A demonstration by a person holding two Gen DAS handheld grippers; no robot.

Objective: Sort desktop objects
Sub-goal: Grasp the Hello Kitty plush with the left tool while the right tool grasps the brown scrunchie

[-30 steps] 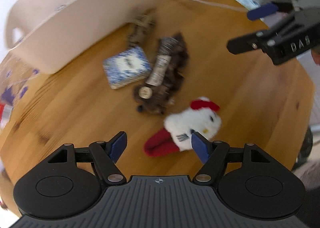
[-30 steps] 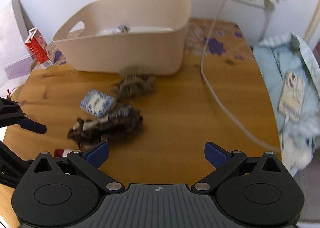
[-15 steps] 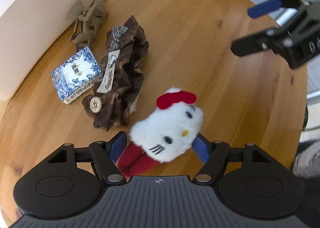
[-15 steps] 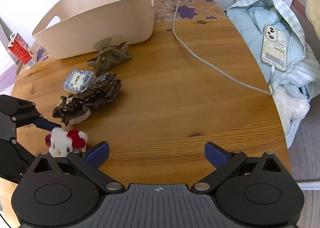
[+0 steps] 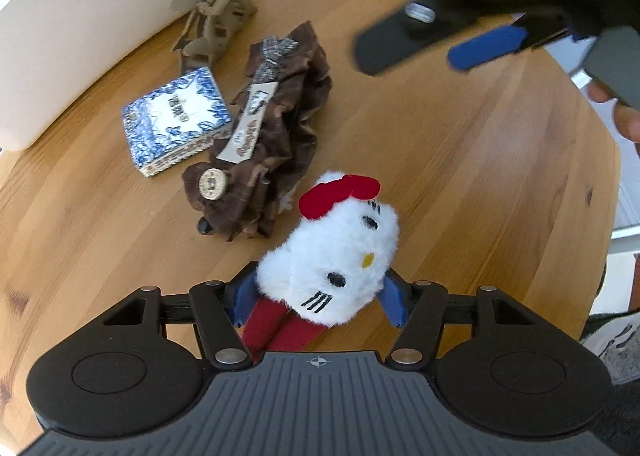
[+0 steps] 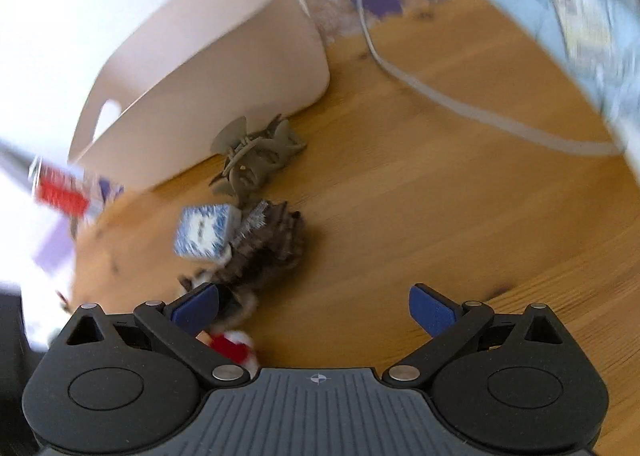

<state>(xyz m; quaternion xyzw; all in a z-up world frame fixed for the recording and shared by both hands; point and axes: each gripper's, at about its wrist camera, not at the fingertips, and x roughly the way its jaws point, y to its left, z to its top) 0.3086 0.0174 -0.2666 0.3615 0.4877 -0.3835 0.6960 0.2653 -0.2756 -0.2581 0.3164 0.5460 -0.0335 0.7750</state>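
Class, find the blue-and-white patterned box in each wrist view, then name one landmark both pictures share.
Left wrist: the blue-and-white box lies upper left, touching the brown cloth bundle.
Right wrist: the box sits left of centre, blurred, against the same bundle.
Shared landmark: the beige bin behind it.

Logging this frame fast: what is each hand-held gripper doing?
Left hand-held gripper: closed on the plush toy.
Right hand-held gripper: open, holding nothing.
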